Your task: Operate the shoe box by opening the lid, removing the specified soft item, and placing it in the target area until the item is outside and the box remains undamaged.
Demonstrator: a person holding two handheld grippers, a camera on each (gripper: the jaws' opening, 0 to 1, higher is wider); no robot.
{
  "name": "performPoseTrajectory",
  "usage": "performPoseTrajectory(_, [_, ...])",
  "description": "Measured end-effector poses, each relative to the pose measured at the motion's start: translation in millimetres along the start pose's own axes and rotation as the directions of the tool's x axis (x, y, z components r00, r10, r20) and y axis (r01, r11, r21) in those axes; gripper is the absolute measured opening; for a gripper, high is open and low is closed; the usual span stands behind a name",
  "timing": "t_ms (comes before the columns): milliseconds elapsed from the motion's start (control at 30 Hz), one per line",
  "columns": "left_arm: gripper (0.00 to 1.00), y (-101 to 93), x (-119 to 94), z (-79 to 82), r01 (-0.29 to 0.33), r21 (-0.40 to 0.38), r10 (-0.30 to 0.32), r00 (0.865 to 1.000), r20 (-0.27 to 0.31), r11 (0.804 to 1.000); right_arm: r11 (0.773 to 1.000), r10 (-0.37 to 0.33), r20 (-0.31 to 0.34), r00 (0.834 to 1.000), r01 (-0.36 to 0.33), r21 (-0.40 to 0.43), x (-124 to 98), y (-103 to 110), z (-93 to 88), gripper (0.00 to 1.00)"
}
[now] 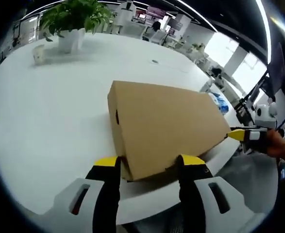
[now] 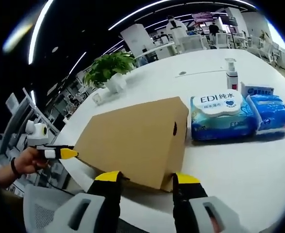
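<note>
Flanking shoe box (image 1: pixel 166 121) corners: left claw (image 1: pixel 149 167), right claw (image 2: pixel 147 180), jaws apart.

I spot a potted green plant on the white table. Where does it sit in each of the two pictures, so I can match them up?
Left gripper view: the potted plant is at the upper left, far across the table beyond the shoe box.
Right gripper view: the potted plant is left of centre in the upper half, behind the shoe box.
Shared landmark: the closed brown shoe box.
</note>
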State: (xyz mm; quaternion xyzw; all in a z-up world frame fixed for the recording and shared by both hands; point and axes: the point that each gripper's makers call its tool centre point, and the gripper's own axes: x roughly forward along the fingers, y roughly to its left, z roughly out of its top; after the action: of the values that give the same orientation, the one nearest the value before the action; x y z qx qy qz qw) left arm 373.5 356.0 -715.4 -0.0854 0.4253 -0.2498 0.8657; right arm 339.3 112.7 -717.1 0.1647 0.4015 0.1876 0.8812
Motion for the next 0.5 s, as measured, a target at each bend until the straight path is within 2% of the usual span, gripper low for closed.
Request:
performPoseTrajectory(133, [0.48, 5.0, 3, 2.5, 0.007, -0.041, -0.007, 1.0, 0.0, 0.999, 1.0, 0.002, -0.012, 1.0, -0.002, -0.011, 6, -1, 7.4, 0.39])
performPoseTrajectory(267, [0.49, 7.4, 8, 8.7, 0.006, -0.046, -0.006, 1.0, -0.002, 0.999, 0.999, -0.002, -0.014, 1.0, 0.001, -0.032, 15, -2, 18.6, 0.38])
performPoseTrajectory(500, [0.48, 10.7, 20, 29.8, -0.012, -0.05, 0.012, 1.0, 0.005, 0.999, 0.999, -0.012, -0.013, 1.0, 0.011, -0.04, 31, -9, 40.6, 0.38])
